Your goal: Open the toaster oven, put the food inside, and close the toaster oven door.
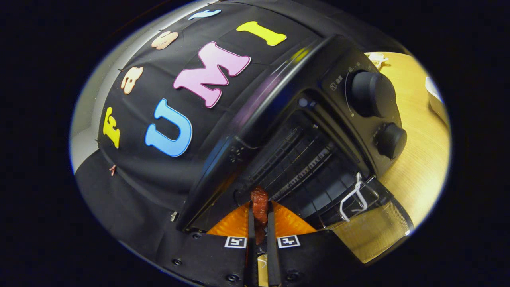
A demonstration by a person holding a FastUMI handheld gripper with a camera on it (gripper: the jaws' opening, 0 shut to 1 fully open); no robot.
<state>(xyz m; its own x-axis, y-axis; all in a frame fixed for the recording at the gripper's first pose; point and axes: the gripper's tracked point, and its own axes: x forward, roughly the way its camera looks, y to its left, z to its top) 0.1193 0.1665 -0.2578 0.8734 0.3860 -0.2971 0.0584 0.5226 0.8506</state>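
Toaster oven (318,131): door open, wire rack (303,175) apparently bare | gripper (259,207) clenched on reddish food (259,205) at opening

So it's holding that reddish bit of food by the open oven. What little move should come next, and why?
Probably push forward a little more, then let go. The gripper is shut on the food, whose tip is only at the mouth of the toaster oven. The door is down and the wire rack lies just ahead.

1 toaster oven (279,119), door (370,231) open. 2 knobs (372,93). 1 wire rack (303,175) inside. 1 piece of food (259,205), pinched between the 2 fingers (251,235) of 1 gripper (259,217). 1 table (422,151).
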